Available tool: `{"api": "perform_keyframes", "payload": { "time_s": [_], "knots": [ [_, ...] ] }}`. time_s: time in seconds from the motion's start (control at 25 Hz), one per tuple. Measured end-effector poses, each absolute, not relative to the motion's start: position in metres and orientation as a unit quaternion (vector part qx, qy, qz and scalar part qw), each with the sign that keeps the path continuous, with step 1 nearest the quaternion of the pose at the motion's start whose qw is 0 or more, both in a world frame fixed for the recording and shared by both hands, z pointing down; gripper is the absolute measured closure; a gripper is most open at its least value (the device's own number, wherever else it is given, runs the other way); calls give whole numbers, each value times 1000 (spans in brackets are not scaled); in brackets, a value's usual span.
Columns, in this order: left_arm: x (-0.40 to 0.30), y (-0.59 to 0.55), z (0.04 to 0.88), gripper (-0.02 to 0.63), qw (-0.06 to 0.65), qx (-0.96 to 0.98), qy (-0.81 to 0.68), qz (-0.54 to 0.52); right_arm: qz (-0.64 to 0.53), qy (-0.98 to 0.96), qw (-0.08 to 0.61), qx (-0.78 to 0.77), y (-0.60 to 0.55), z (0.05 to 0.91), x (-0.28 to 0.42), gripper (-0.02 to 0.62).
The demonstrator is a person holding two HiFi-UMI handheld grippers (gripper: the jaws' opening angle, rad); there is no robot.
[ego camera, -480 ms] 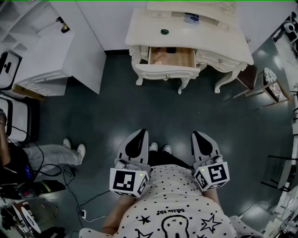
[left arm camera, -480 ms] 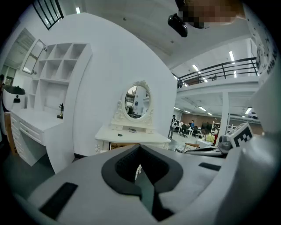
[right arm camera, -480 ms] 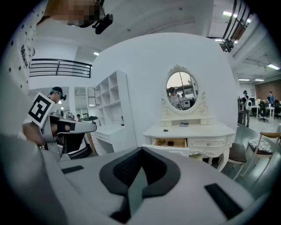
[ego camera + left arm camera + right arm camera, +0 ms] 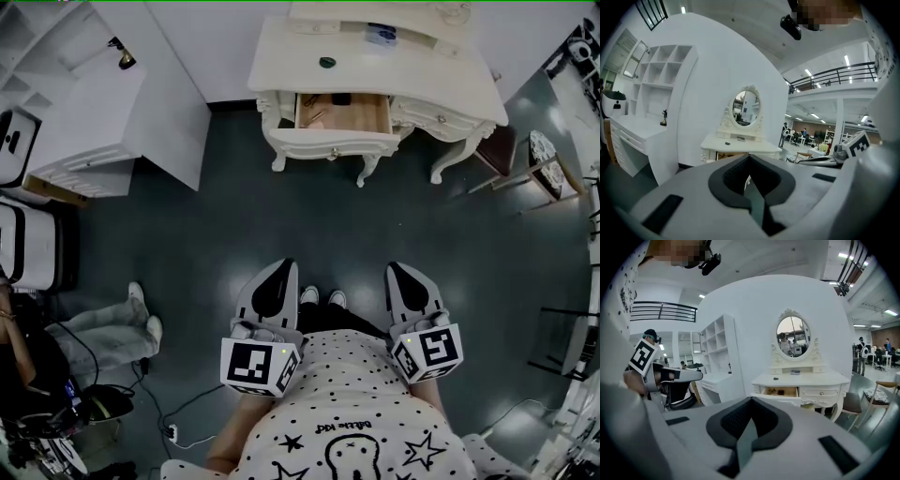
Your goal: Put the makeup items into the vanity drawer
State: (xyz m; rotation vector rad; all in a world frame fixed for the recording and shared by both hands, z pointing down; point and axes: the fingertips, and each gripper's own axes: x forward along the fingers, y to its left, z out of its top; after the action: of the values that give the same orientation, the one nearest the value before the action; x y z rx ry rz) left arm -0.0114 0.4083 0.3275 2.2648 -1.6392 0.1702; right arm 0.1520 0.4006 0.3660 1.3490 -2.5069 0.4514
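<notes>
Only the bystander's feet (image 4: 141, 317) shift; left gripper (image 4: 281, 272) and right gripper (image 4: 398, 275), jaws together and empty, should approach the vanity (image 4: 412, 75) squarely before opening.

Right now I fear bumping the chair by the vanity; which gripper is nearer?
Right. The right gripper is short and left of the chair; the left gripper is farther left.

Drawer (image 4: 343, 113) stands open; small dark item (image 4: 326, 63) lies on vanity top (image 4: 422, 84).
</notes>
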Motion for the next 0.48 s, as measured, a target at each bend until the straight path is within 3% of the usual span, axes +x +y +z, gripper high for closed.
{"api": "perform_keyframes", "payload": {
  "time_s": [0.48],
  "knots": [
    [-36,417,330,611,167,806,-566,54,147,-864,116,468,413,363,124,586]
  ]
}}
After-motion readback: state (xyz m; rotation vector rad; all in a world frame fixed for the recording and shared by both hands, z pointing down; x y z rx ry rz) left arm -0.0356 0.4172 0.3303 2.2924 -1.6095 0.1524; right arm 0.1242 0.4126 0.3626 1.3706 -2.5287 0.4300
